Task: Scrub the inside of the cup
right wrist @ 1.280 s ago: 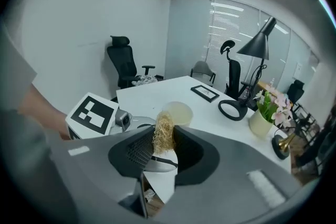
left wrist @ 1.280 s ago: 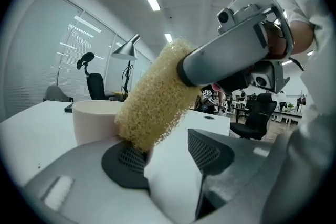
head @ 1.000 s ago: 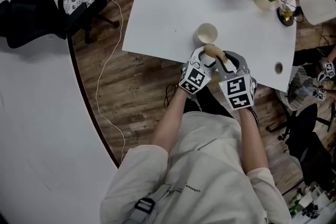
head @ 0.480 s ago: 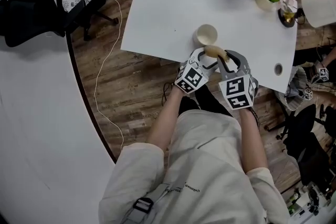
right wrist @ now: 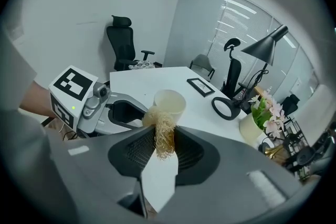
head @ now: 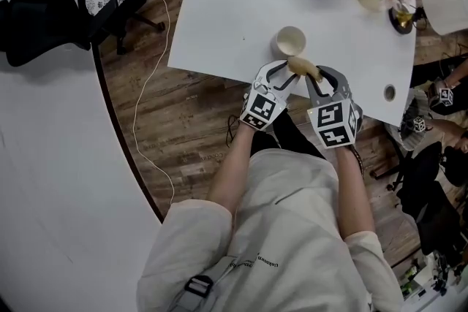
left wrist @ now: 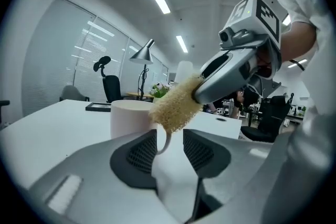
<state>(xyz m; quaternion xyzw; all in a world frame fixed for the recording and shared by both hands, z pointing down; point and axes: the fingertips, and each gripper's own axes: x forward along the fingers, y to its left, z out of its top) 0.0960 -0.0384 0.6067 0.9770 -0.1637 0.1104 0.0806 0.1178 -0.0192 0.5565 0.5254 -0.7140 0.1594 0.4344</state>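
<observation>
In the head view both forearms reach forward from the lower centre, side by side, to the near edge of the white table [head: 219,11]. The left gripper [head: 284,75] is held low and nearly level, its jaws spread. In its own view [left wrist: 169,134] nothing is pinched between them, and the handle of the cup [left wrist: 131,118] shows through the gap, pointing back at the gripper. The cup [head: 291,41] stands upright, mouth up, just inside that table edge, above centre of the frame. Just beside its rim is the loofah scrubber [head: 303,68] — long axis slanting, free end toward the cup at upper left. The right gripper [head: 316,78] tilts inward, jaws pressed together on the scrubber's rear end [right wrist: 163,136].
</observation>
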